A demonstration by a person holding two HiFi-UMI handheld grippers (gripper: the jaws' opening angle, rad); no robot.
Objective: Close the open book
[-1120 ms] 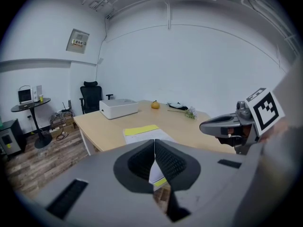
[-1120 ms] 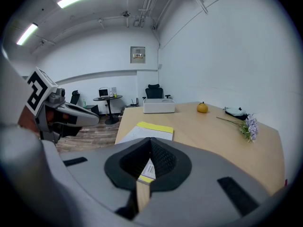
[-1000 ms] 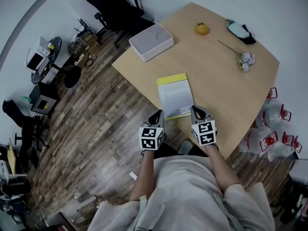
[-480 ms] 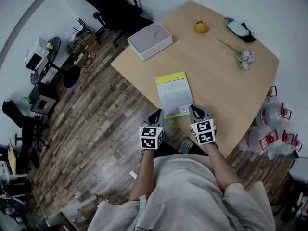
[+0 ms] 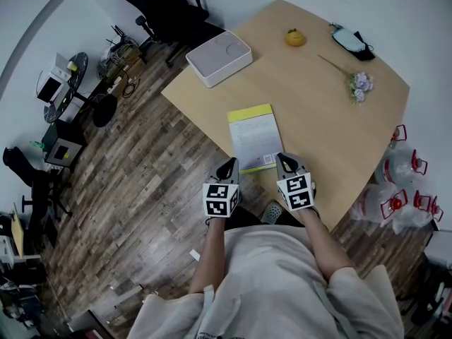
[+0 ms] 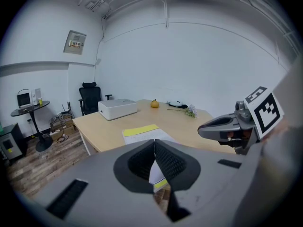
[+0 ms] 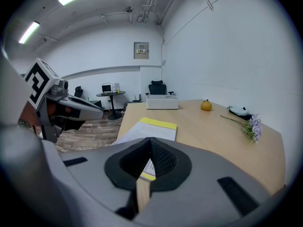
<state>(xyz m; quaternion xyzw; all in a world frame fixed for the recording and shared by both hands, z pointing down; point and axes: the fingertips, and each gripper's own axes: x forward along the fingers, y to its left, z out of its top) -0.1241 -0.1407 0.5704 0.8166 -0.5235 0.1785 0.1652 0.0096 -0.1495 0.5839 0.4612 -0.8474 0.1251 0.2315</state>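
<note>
A thin book (image 5: 256, 138) lies flat on the wooden table (image 5: 325, 126) near its front edge. Its face is white and printed, with a yellow strip along the far end; I see no raised page. My left gripper (image 5: 228, 166) hovers shut and empty just off the table's edge, beside the book's near left corner. Over the book's near right corner my right gripper (image 5: 285, 160) is also shut, holding nothing. In the left gripper view the jaws (image 6: 155, 144) meet in front of the book (image 6: 141, 131). The right gripper view shows closed jaws (image 7: 150, 142) before the book (image 7: 152, 128).
A white box (image 5: 219, 59) sits at the table's far left corner, with an orange (image 5: 296, 38), a dark mask (image 5: 351, 44) and a flower sprig (image 5: 357, 85) further back. A black office chair (image 5: 169, 9) stands beyond. Water bottles (image 5: 399, 189) crowd the floor at right.
</note>
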